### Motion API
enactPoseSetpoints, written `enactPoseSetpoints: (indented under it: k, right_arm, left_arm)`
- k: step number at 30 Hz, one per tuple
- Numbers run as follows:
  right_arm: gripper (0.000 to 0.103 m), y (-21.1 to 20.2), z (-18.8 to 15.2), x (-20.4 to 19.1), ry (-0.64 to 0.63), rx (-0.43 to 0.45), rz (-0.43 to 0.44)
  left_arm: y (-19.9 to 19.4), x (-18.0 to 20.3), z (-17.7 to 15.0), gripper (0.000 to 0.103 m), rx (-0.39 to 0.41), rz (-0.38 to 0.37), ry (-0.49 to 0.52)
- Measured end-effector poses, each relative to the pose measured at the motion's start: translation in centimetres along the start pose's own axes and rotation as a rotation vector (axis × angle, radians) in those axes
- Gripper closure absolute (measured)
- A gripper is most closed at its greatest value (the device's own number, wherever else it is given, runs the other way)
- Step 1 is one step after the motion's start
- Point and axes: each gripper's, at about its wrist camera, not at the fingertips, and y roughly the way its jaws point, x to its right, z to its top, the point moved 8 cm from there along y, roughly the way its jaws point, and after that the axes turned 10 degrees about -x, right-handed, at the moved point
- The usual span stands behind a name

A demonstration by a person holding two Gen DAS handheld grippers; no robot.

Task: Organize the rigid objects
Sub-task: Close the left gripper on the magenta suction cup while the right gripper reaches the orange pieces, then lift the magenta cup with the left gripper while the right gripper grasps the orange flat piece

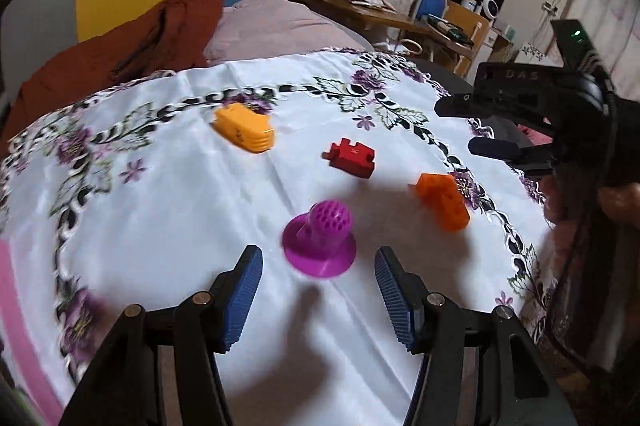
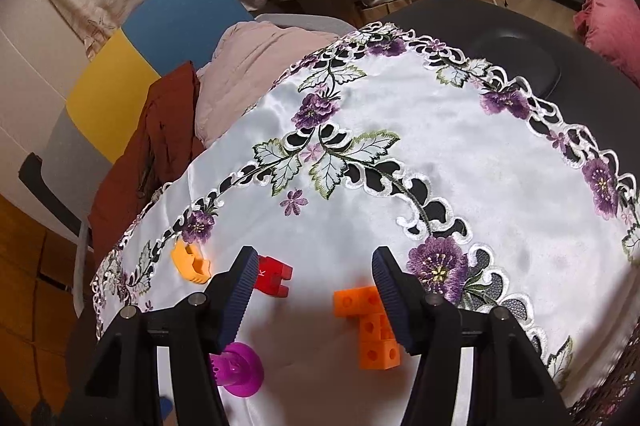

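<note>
Since the four pieces lie well apart on the cloth (image 1: 160, 226), nothing seems sorted yet; going left to right, the yellow piece (image 1: 244, 127) sits farthest back, the purple peg (image 1: 320, 242) stands before the empty, spread left gripper (image 1: 318, 290), the red block (image 1: 352, 157) lies beyond, and the orange block (image 2: 370, 326) sits beside the right gripper (image 2: 314, 294), also spread and empty, probably nearing it.
</note>
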Motion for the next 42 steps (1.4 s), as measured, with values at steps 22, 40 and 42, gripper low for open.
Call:
enactPoseSetpoints:
  k: [22,40,42]
  right_arm:
    - [0.043,1.2,-0.5,-0.8,-0.035,-0.05,0.008]
    - [0.043,3.2,-3.4,-5.6,-0.278,-0.145,-0.009]
    - [0.043,3.7,-4.0,-7.2,-0.34,-0.166,-0.01]
  left_arm:
    - [0.8,-0.3,0.3,0.069,0.05,0.009,-0.001]
    - [-2.6,-7.5,-8.6,0.069,0.043,0.106,-0.174]
    - [-2.6,-7.6,-8.7,0.069,0.05,0.095,-0.177]
